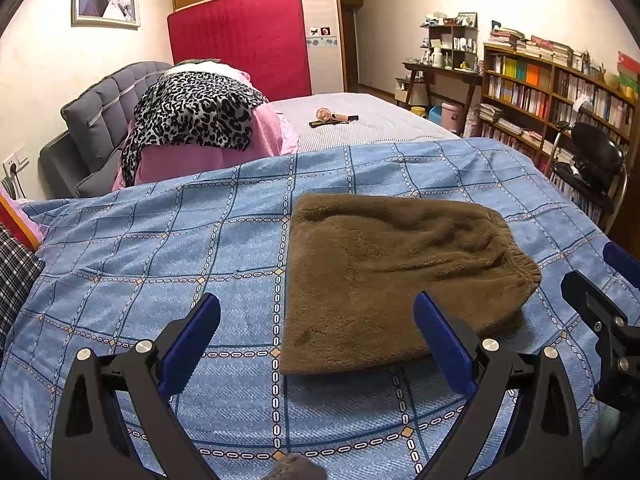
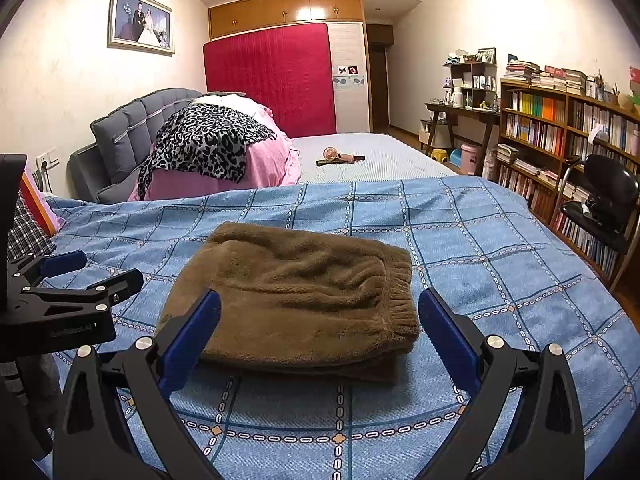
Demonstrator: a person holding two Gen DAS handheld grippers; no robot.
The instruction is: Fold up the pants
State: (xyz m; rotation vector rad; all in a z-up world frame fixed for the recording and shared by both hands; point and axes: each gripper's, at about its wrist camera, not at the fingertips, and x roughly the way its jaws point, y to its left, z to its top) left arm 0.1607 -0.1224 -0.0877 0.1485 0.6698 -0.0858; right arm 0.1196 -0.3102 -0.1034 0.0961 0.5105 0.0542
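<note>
Brown fleece pants lie folded into a compact stack on the blue checked bedspread, elastic waistband to the right. My left gripper hovers open just in front of the stack's near left corner, nothing between its blue pads. In the right wrist view the folded pants sit straight ahead, and my right gripper is open, its fingers spread wider than the stack's near edge without touching it. The right gripper shows at the right edge of the left view; the left gripper shows at the left of the right view.
A pink quilt with a leopard-print cloth is piled by the grey headboard. A small fan and remote lie on the far bed. Bookshelves and a black chair stand along the right. Plaid fabric lies at the left edge.
</note>
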